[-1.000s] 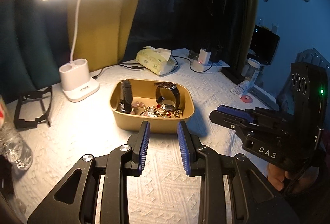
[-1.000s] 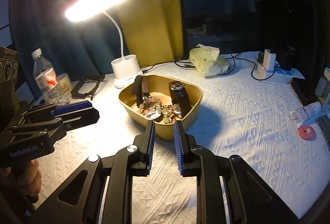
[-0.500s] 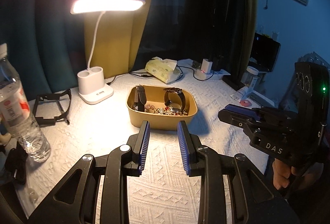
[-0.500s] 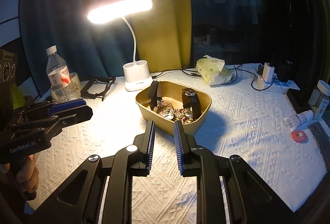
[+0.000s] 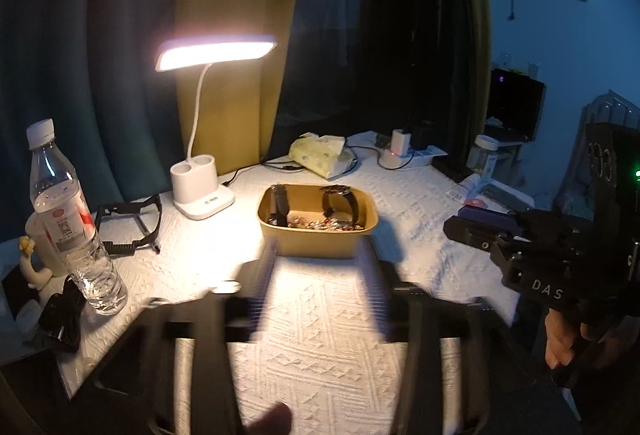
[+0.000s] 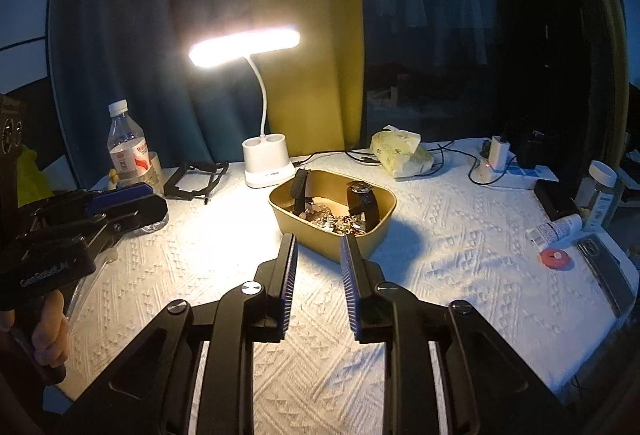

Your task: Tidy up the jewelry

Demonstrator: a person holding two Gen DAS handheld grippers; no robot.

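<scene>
R gripper, bottom centre, jaws spread, empty; L gripper blurred, jaws wide apart. Gold tray w/ watches + jewelry lies straight ahead, mid-frame, long axis left-right; R seems nearer.

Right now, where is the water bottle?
The bottle stands at the table's far left edge in the right wrist view, left of the lamp, with the black frame between them.
</scene>
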